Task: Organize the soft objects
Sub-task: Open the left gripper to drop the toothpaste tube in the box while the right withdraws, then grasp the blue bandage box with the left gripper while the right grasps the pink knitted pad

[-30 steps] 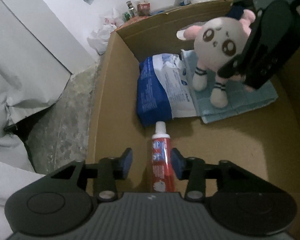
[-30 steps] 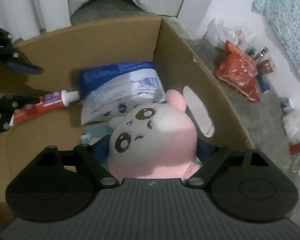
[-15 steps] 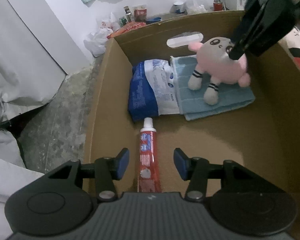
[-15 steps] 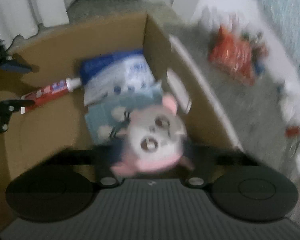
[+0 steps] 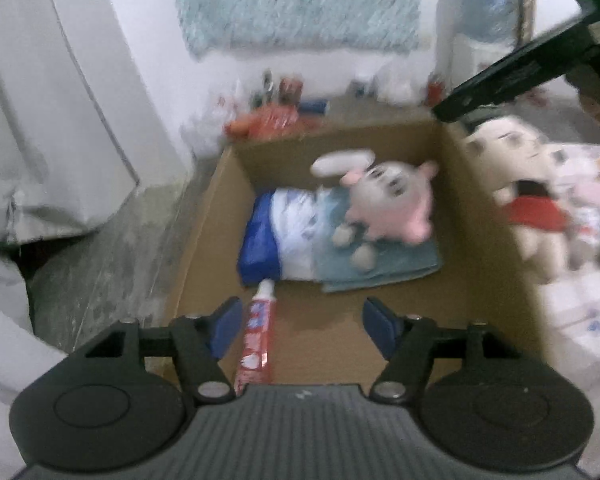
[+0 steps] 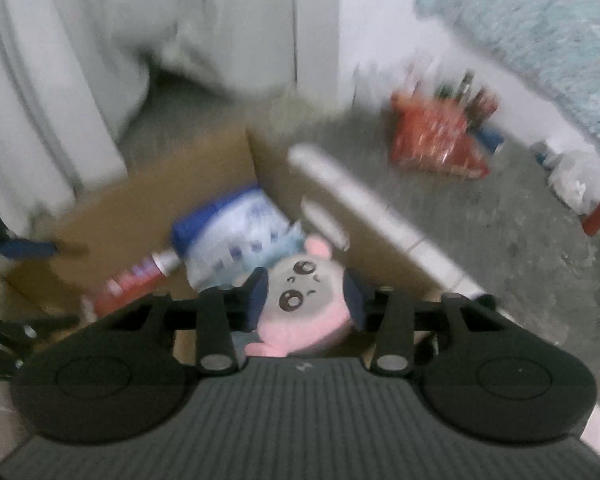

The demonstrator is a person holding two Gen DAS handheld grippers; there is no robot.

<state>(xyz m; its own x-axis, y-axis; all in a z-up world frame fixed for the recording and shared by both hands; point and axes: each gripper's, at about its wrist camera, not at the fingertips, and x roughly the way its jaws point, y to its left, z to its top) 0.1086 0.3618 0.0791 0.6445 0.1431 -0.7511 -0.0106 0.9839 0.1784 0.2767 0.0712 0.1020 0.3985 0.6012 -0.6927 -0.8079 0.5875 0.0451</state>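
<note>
A pink and white plush (image 5: 388,204) lies on a folded blue towel (image 5: 384,268) inside a cardboard box (image 5: 204,236), beside a blue and white soft pack (image 5: 276,244) and a red toothpaste tube (image 5: 256,340). My left gripper (image 5: 302,330) is open above the box's near end, the tube below it. My right gripper (image 6: 306,300) is open and high above the box; the plush (image 6: 300,300) shows between its fingers, far below. A yellow bear plush with a red shirt (image 5: 528,208) lies outside the box on the right.
Red snack bags (image 6: 432,140), bottles and cans stand along the white wall behind the box. White curtains (image 5: 40,120) hang on the left. A patterned white sheet (image 5: 580,312) with more soft toys lies to the box's right. The floor is grey concrete.
My right gripper let go of the pink plush, which now lies on the towel, and rose up and away. My left gripper lifted and pulled back from the toothpaste tube.
</note>
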